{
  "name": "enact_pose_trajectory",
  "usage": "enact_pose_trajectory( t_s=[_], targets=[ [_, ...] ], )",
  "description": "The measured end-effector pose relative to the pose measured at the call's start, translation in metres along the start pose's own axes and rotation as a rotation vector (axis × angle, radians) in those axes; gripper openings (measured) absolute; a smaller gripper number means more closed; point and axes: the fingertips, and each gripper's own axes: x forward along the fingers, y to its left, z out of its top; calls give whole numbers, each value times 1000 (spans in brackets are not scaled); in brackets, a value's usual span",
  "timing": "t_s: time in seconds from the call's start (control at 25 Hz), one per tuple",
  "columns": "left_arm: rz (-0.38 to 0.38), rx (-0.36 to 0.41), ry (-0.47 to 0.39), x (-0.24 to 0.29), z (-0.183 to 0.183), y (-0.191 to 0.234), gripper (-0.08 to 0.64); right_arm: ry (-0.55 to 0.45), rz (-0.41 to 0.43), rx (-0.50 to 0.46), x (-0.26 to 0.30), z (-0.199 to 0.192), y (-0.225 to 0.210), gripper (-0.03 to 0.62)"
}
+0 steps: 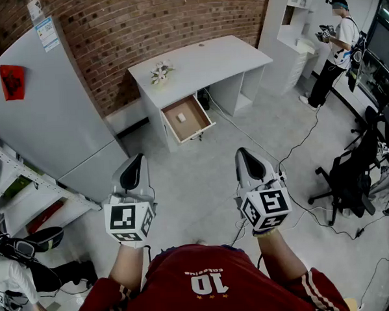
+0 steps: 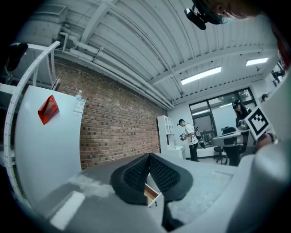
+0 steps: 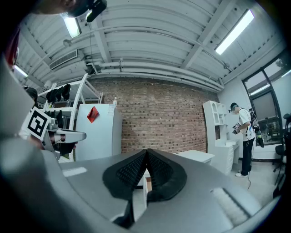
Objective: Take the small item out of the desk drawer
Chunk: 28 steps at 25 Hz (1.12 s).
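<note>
One desk (image 1: 206, 60), one open drawer (image 1: 199, 126), one small item (image 1: 181, 118), two tools (image 1: 139, 158) (image 1: 241, 153), one fridge (image 1: 46, 114).

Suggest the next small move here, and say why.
Probably step toward the desk and open the right gripper: the drawer already stands open with the small white item inside, yet both grippers, left gripper included, are shut, empty and far off.

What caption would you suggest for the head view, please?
Left gripper and right gripper, jaws shut, face the open drawer of the white desk, small item inside.
</note>
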Motion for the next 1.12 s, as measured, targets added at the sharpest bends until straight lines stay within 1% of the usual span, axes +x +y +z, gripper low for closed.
enact_pose_trajectory(
  t_s=[0.24,0.6,0.84,1.12],
  targets=[
    [-23,-11,16,10,-4,-9,-2,8,19,6,6,-2,-4,-11],
    [-12,-4,36,23,-3,-15,-2,13,58,14,14,-5,-10,-11],
    [-5,-5,45,29,-3,-28,-2,2,69,32,12,-6,-25,-11],
    [-18,-1,60,38,2,-41,-2,-9,64,35,15,-5,-39,-11]
  ],
)
